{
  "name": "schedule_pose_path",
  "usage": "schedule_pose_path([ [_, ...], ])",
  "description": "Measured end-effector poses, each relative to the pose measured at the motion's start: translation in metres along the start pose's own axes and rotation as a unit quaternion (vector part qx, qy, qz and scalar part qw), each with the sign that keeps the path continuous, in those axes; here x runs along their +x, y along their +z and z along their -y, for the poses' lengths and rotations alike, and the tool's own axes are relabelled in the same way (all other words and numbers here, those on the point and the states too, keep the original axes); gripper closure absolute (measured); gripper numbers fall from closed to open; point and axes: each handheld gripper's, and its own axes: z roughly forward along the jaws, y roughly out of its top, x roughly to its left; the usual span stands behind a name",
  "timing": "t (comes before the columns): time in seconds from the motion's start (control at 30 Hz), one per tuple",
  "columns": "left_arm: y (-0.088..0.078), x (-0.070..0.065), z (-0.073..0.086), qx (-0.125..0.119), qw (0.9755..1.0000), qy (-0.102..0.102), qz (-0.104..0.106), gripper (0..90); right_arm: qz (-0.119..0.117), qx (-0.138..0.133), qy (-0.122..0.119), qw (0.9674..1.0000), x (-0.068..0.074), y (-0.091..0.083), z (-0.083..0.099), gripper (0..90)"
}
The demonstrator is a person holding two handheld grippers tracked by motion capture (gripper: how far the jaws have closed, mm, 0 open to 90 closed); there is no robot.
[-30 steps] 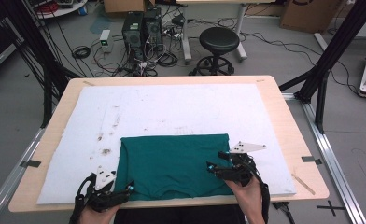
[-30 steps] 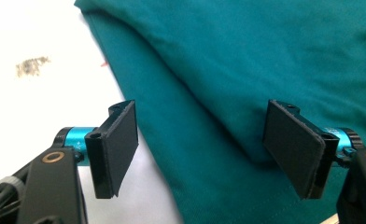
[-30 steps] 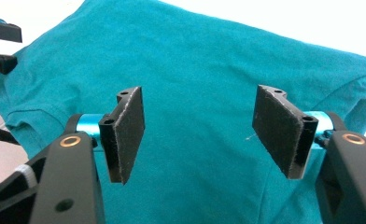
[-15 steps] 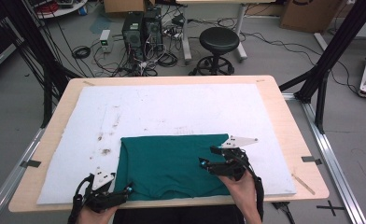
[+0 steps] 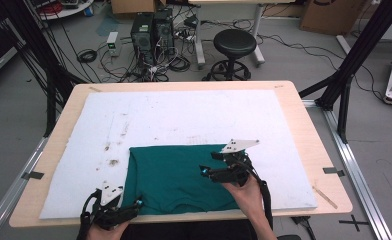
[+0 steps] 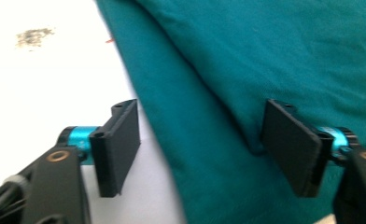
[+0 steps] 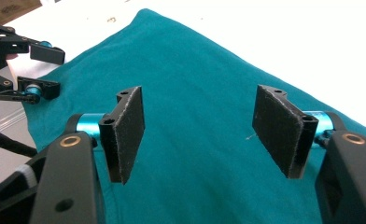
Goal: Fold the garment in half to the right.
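A dark green cloth [image 5: 174, 175] lies folded flat on the white board [image 5: 184, 115], near its front edge. My left gripper [image 5: 134, 207] sits low at the cloth's near left corner. In the left gripper view the cloth's [image 6: 265, 56] left edge runs between the jaws of the left gripper [image 6: 204, 140]. Those jaws have just been closing a little, but the pads stand apart and do not press on the cloth. My right gripper [image 5: 208, 164] hovers open over the right half of the cloth [image 7: 195, 60]. Nothing is pinched in the right gripper [image 7: 200, 116]. The left gripper [image 7: 41, 70] shows at that view's far left.
The white board covers most of the wooden table [image 5: 304, 130] and has dark smudges [image 5: 111, 160] left of the cloth. Beyond the table stand a black stool [image 5: 234, 45], computer towers [image 5: 149, 30] and floor cables. Black frame posts [image 5: 344, 95] flank the table.
My right gripper has moved left and a little up, further over the cloth. The left gripper has stayed at the cloth's corner, and the cloth has not shifted.
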Motion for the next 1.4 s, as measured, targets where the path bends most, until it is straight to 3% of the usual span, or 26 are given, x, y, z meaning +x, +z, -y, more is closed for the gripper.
schedule_pose_path([
  [0.2, -0.004, 0.003, 0.004, -0.007, 0.9999, 0.003, 0.009, 36.8, -0.01, -0.008, -0.006, 0.9999, 0.003, 0.006, -0.011, 34.9],
  [0.5, -0.004, 0.001, 0.001, -0.004, 0.9997, 0.004, 0.022, 43.2, -0.024, 0.009, -0.029, 0.9992, 0.015, 0.038, -0.033, 35.0],
  [0.83, -0.002, -0.003, 0.001, -0.007, 1.0, -0.001, 0.005, 42.5, -0.034, 0.028, -0.046, 0.9979, 0.025, 0.071, -0.054, 35.5],
  [1.4, -0.005, -0.004, 0.006, -0.023, 0.9985, 0.023, 0.043, 73.4, -0.072, 0.057, -0.044, 0.9948, 0.024, 0.13, -0.076, 36.0],
])
